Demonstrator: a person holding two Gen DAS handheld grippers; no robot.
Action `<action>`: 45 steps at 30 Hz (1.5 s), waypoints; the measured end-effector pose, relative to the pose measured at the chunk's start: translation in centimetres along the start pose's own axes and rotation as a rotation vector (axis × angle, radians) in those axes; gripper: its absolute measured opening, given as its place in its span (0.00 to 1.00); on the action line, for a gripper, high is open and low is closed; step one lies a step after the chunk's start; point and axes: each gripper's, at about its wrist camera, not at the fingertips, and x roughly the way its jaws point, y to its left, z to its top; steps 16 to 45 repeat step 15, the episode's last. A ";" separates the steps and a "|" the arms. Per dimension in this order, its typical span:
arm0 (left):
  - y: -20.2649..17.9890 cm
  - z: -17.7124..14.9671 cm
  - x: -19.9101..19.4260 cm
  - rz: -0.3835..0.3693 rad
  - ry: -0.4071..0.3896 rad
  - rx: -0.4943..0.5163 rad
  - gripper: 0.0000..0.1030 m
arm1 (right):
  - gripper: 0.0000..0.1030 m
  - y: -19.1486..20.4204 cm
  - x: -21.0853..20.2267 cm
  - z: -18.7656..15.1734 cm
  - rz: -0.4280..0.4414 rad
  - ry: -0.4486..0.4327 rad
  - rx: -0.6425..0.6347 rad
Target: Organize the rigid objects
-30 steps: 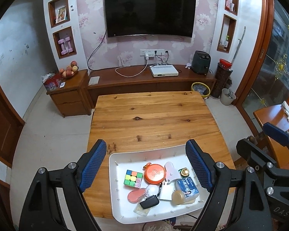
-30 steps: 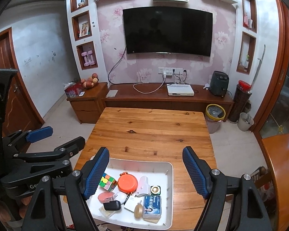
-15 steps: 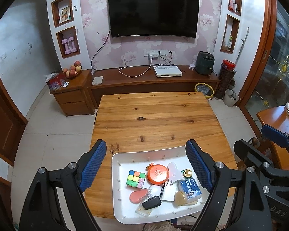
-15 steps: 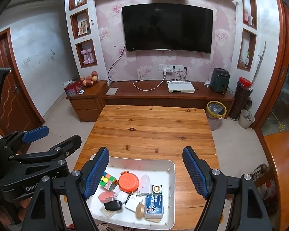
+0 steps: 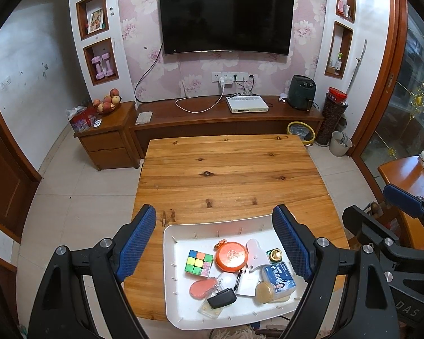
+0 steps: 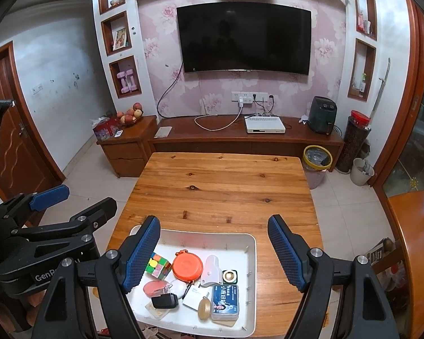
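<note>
Shifted slightly sideways in frame since a second ago: white tray [image 5: 181, 308] on wooden table [image 5: 229, 175]. Left gripper [image 5: 216, 243] and right gripper [image 6: 213, 250] spread wide, empty, above cube [image 5: 199, 262] and orange disc [image 5: 231, 256].

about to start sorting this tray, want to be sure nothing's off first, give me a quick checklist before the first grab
1. Left gripper open with nothing between its fingers: ok.
2. Right gripper open and empty: ok.
3. White tray fully on the wooden table: not ok, its near edge overhangs the table's near edge.
4. Far part of the table has room for laying things out: ok.
5. Puzzle cube and orange round case easy to reach from above: ok.
6. Items at the near side separable: cannot tell, the black key fob, white card and blue box overlap.
</note>
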 end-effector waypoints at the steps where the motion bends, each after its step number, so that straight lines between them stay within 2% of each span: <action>1: 0.0 0.1 0.1 0.002 0.000 -0.002 0.84 | 0.77 0.0 0.0 0.0 0.000 0.001 0.001; 45: 0.3 0.1 0.5 0.000 0.015 -0.015 0.84 | 0.77 0.1 0.2 -0.4 -0.001 0.006 0.005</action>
